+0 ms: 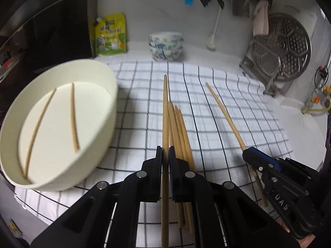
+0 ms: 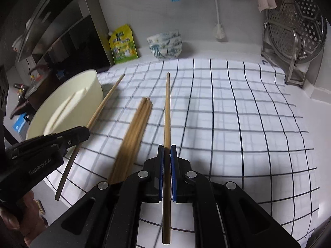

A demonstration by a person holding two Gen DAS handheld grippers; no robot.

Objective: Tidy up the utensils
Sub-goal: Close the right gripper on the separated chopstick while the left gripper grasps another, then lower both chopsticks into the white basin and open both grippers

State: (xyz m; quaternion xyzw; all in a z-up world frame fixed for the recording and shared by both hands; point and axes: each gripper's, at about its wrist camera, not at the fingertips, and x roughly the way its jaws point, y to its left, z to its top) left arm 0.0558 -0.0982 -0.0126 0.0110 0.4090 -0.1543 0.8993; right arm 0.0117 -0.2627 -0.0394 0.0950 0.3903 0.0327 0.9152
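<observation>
Left tongs (image 1: 165, 150): I read them pressed together on one chopstick (image 1: 165, 111), its long axis running straight ahead along the fingers, tip raised over the checked cloth (image 1: 206, 107).
Right tongs (image 2: 167, 149): likewise pinching a single chopstick (image 2: 167, 111), shaft pointing forward, tail end passing back between the pads.
Loose bundle (image 1: 180, 128): several chopsticks lie on the cloth between my two tongs, roughly parallel to both held sticks.
Cream tray (image 1: 103, 95): sits to the left on the cloth's edge, just beside the left tongs; two chopsticks (image 1: 72, 115) already lie inside.
Key relation: I judge the left tongs nearer the tray; the right must cross over the bundle to reach it.
Obstructions: the tray's near wall stands up and needs clearing; the left stick lies in the right's path.
Surroundings: stacked bowls (image 1: 165, 45), yellow pouch (image 1: 110, 35) and steamer rack (image 1: 283, 51) stand at the desk's rear, well apart.
</observation>
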